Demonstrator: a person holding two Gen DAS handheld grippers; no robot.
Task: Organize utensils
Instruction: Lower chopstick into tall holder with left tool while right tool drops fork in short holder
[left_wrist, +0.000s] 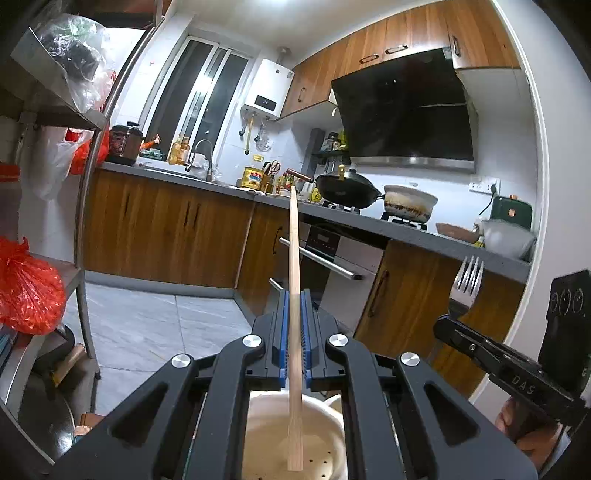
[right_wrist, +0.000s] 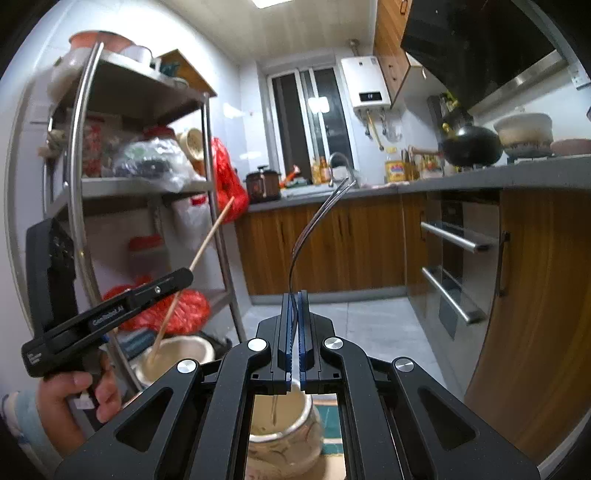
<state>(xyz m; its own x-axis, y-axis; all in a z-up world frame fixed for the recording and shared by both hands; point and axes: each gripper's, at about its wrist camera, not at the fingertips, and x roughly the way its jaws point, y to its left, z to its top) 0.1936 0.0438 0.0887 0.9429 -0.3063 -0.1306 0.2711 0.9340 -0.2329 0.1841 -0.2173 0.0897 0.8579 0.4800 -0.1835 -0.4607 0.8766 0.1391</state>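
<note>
**Chopstick and fork held over two pots**

Pale wooden chopstick (left_wrist: 294, 280) clamped mid-length between blue pads, pointing forward and slightly up, lower end dipping into a cream perforated holder (left_wrist: 266, 435). Steel fork (right_wrist: 314, 229) gripped edge-on, tines curving up and away, handle end hanging into a cream ceramic jar (right_wrist: 288, 439) with a faint painted pattern.

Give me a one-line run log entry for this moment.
left tongs: shut on chopstick | right tongs: shut on fork | white pot below chopstick | both utensils lifted
</note>
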